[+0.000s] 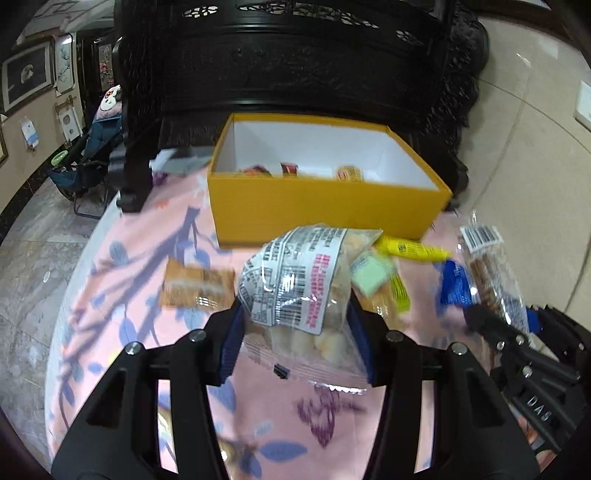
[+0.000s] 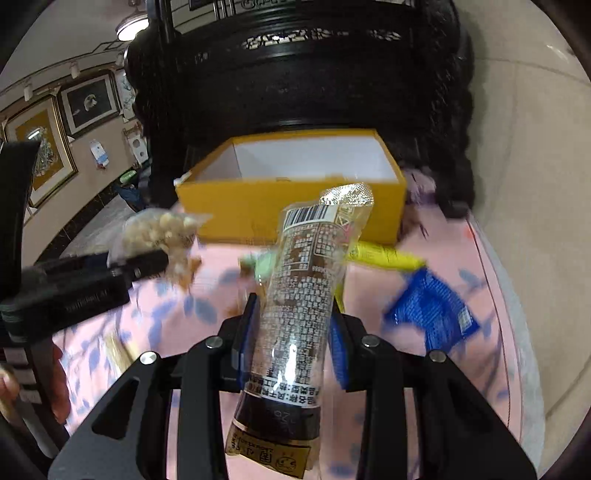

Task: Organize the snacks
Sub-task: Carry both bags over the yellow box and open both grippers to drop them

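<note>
a few snacks already lie in the yellow box (image 1: 325,206), each gripper is clamped on one more, left gripper (image 1: 295,317) on a puff bag (image 1: 295,291), right gripper (image 2: 291,325) on a long clear packet (image 2: 306,291), while several wait on the pink cloth (image 1: 122,295).

Even indoor lighting; ceiling lamp (image 2: 131,27) glares upper left. Motion blur smears the tablecloth (image 1: 122,280). Strong fisheye bending, dark vignetted corners.
</note>
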Available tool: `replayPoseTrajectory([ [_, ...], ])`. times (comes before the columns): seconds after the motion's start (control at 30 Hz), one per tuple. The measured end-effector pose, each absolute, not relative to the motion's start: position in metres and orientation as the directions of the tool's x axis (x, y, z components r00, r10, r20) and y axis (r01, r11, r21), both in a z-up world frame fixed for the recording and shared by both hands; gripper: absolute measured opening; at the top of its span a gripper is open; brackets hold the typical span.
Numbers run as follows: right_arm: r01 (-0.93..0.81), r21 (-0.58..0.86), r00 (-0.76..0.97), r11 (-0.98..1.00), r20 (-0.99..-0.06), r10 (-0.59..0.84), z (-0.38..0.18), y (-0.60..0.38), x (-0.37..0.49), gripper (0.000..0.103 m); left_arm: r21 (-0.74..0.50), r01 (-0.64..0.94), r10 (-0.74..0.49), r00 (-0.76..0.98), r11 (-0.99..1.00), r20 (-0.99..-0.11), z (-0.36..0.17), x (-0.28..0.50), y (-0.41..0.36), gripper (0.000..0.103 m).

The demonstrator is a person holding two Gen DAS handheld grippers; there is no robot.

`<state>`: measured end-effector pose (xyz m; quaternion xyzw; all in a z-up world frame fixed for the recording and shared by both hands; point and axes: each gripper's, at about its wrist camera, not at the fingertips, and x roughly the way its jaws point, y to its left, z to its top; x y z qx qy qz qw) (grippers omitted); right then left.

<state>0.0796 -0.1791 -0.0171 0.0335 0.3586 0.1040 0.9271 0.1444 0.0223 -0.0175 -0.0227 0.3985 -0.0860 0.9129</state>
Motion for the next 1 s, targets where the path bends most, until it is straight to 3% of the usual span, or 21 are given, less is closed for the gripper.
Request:
replayPoseTrajectory([
  [0.27,-0.16,0.15,0.749,0.976,-0.625,0.219,0.024,-0.175,0.188,0.035,-0.07,0.112,-0.128,0.682,0.991,-0.72,0.015,0.251,0.013,0.051],
  [0.6,-0.11,0.177,0.731,0.978,-0.652,0.2,0.014,-0.184,0.272,0.035,-0.027,0.082,-0.076,0.681,0.996,-0.728,0.014,0.326,0.014,0.052],
  [0.67,-0.096,0.187,0.74,0.978,-0.644,0.196,0.014,-0.185,0.286,0.038,-0.012,0.072,-0.058,0.683,0.997,-0.728,0.013,0.334,0.014,0.056],
  [0.7,-0.075,0.195,0.744,0.978,-0.642,0.185,0.014,-0.187,0.298,0.047,-0.003,0.066,-0.047,0.678,0.998,-0.733,0.013,0.338,0.014,0.066],
  [0.73,-0.06,0.191,0.739,0.98,-0.651,0.172,0.013,-0.189,0.305,0.071,-0.002,0.063,-0.044,0.673,0.998,-0.738,0.013,0.342,0.014,0.072],
  [0.77,-0.043,0.183,0.733,0.982,-0.662,0.155,0.012,-0.191,0.313,0.079,-0.01,0.064,-0.05,0.662,0.998,-0.748,0.013,0.347,0.015,0.085],
  [0.93,-0.082,0.167,0.704,0.983,-0.689,0.176,0.015,-0.206,0.291,0.082,0.037,0.073,-0.023,0.684,0.997,-0.729,0.015,0.329,0.027,0.087],
  [1.0,-0.126,0.161,0.694,0.979,-0.691,0.203,0.017,-0.214,0.266,0.089,0.031,0.089,-0.039,0.688,0.996,-0.725,0.016,0.314,0.032,0.087],
])
